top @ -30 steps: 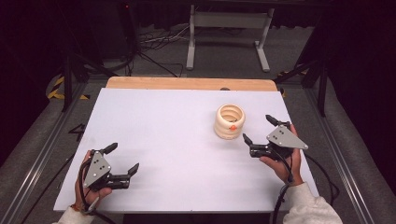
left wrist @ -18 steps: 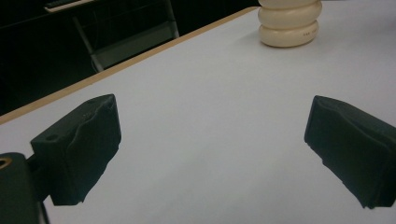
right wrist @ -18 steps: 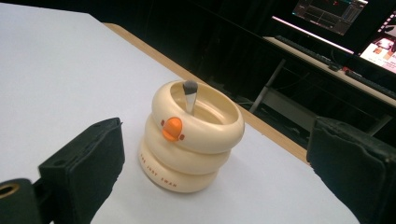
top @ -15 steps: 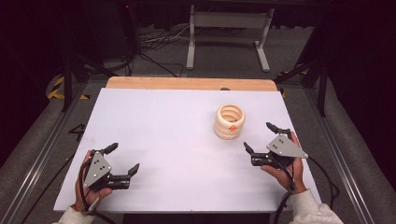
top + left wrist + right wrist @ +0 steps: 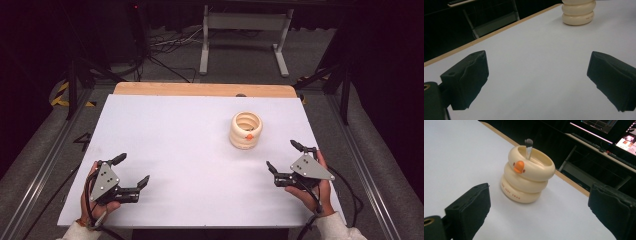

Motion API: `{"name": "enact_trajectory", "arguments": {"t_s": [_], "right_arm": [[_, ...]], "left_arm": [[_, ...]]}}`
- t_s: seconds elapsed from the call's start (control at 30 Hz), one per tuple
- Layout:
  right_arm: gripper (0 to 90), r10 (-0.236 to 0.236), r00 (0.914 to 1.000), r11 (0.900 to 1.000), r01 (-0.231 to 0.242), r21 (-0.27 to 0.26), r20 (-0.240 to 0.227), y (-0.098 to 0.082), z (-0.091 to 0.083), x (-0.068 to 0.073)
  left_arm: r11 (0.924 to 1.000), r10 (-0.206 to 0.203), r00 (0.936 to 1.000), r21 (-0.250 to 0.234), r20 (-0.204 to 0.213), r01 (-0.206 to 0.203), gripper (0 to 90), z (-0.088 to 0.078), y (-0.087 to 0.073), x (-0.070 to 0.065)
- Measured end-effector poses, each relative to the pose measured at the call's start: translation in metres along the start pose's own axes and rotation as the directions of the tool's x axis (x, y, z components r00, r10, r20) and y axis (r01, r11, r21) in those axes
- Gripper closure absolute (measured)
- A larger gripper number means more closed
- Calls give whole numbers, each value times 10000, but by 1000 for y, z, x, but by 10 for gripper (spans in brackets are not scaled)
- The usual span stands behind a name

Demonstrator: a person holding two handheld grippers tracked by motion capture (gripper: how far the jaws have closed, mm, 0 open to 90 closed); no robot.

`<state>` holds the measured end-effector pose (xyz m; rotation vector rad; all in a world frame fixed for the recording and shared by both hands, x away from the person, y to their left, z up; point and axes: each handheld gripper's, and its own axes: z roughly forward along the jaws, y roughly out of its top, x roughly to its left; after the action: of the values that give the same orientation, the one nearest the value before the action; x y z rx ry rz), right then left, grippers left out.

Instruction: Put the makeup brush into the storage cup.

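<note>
Both the left gripper (image 5: 131,170) and right gripper (image 5: 283,156) gape wide, empty; the cream ringed holder (image 5: 246,130) stands near the right one

So the only real difference is my right hand-held gripper (image 5: 285,160), which I've pulled back toward me over the last second. It was sitting up close beside the cream ring-shaped holder (image 5: 245,130), almost level with its base, and now it's lower on the tabletop (image 5: 190,140), nearer the front edge and a touch further right, with a clear strip of white between it and the holder. Its jaws are as wide apart as before.
</note>
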<state>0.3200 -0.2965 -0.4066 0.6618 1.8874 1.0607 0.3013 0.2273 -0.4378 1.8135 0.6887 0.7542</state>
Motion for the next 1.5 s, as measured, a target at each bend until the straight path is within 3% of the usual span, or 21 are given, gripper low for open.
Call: {"name": "enact_trajectory", "arguments": {"t_s": [0.47, 1.2, 1.5], "right_arm": [[47, -336, 9994, 9979, 337, 545, -35, -22, -8, 9], [47, 381, 9991, 9940, -396, 1016, 163, -55, -29, 4], [47, 732, 9970, 9948, -748, 686, 260, -56, -37, 1]], "left_arm": [[10000, 36, 10000, 55, -27, -36, 45, 1, 0, -1], [9999, 131, 9999, 94, 36, -132, 46, 4, 0, 0], [9997, 197, 9997, 142, 129, -199, 45, 7, 1, -3]]}}
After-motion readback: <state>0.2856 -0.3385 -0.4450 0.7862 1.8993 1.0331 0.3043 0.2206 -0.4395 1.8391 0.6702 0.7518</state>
